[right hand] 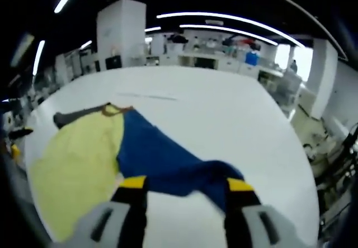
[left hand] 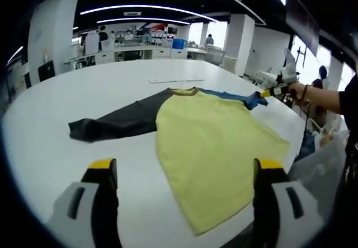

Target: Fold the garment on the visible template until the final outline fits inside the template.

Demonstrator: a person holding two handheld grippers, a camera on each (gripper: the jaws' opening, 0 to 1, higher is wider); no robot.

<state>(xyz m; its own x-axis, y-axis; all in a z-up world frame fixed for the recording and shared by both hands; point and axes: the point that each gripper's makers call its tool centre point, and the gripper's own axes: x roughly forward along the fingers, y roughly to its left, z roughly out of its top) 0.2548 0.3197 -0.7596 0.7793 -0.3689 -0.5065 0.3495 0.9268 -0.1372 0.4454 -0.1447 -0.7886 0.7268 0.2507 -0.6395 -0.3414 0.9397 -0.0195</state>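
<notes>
Now flat on white table (left hand: 50, 147), centre of left gripper view | garment (left hand: 212, 141): yellow body, black sleeve (left hand: 117, 124) toward left, blue sleeve (right hand: 168, 158) toward upper right | left gripper (left hand: 184, 172) spread | right gripper (right hand: 187, 185) pinching blue sleeve cuff.

Bare white counter (left hand: 50, 147) is lying open all around the spread garment (left hand: 212, 141), with a thin strip (left hand: 173, 80) lying beyond its collar and desks (left hand: 140, 51) standing well back

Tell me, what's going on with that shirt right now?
Right gripper shut on blue sleeve. Left gripper open, hovering. Shirt flat on white table, unfolded. Nothing blocking.
</notes>
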